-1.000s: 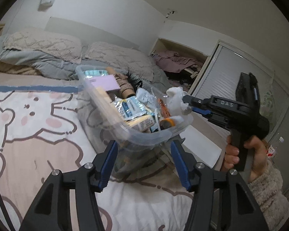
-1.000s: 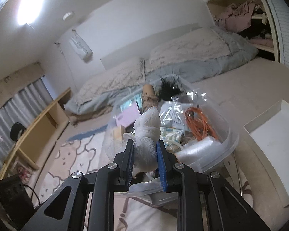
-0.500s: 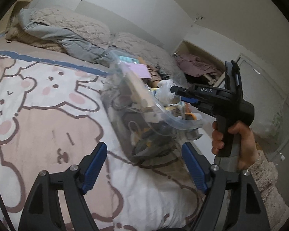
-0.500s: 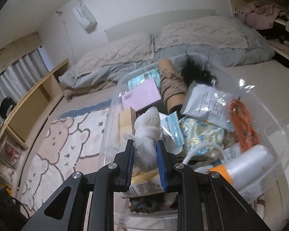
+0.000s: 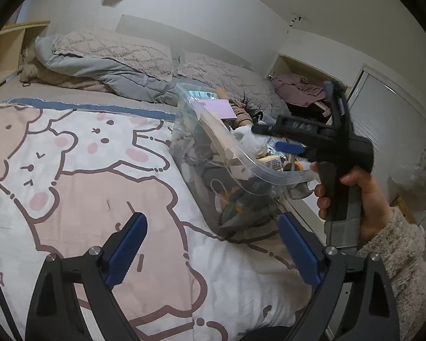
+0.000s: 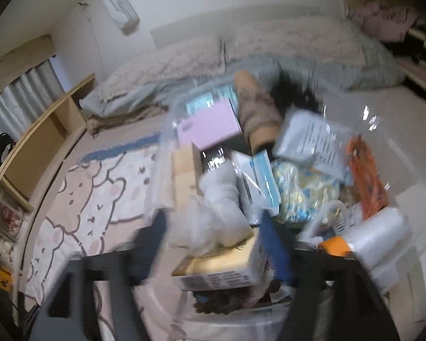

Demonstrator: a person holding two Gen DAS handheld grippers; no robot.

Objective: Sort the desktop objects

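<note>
Bedding fills the background: a bear-print blanket (image 5: 79,176) covers the left and lower part of the left wrist view, with grey pillows (image 5: 113,54) across the top. Your left tool (image 5: 213,253) sits at the bottom of that frame, its blue pads spreading apart with nothing between them and only blanket beneath. Just right of centre the clear plastic bin (image 5: 235,159) stands on the bed, crammed with odds and ends, among them a pink card (image 5: 215,108) near its far end. Further right, your right hand (image 5: 355,199) holds the right tool (image 6: 215,244) over the bin's rim.

Through the right wrist camera, heavily blurred, the right tool's fingers are swinging wide and the white cloth bundle (image 6: 213,210) lies between them in the lower middle of the frame, resting on a yellowish box (image 6: 221,264) inside the bin; the pads no longer seem to press it. To its right lie blue packets (image 6: 264,182), an orange cord (image 6: 366,170) and a roll of clear bags (image 6: 380,233).

You appear to be at the drop-off step, the bundle delivered to the bin. Next, lift the right tool clear without snagging the cloth, then find the next loose item; none shows on the blanket from here.
</note>
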